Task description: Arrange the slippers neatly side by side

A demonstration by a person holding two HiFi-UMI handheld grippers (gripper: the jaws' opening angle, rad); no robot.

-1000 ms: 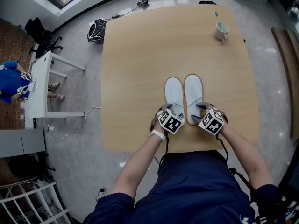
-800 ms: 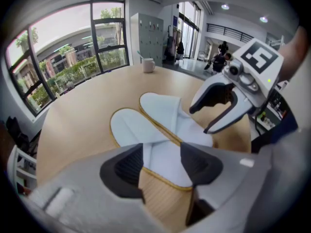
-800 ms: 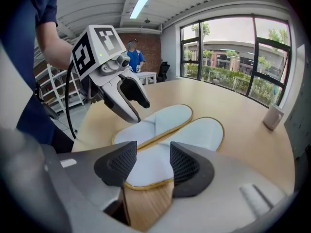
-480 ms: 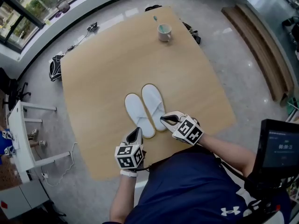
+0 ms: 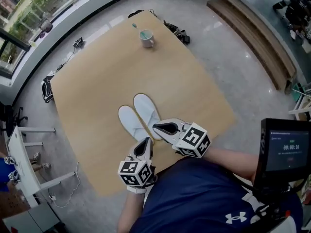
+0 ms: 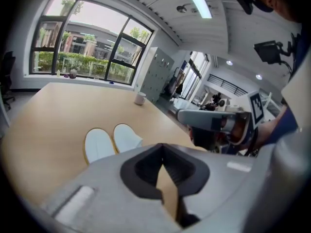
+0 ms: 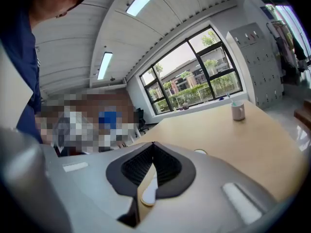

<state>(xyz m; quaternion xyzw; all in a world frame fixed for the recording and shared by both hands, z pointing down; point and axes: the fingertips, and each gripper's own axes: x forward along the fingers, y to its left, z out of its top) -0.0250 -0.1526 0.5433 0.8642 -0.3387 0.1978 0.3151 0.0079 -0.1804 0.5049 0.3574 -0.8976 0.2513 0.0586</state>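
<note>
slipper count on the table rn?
2. The left slipper and the right slipper lie side by side on the table, toward its near edge. The tabletop is open to view, so a hidden third is unlikely.

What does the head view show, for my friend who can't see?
Two white slippers lie side by side on a wooden table, with a mug at its far end. Nearer the person, the left gripper and right gripper are both shut and empty.

Navy shirt (image 5: 194, 198) with a white logo (image 5: 236, 218); white wristband (image 5: 136, 189) on the left wrist. Left gripper (image 5: 146, 143) and right gripper (image 5: 158, 128): grey shells, black jaw linings, black-and-white marker cubes (image 5: 194, 141).
</note>
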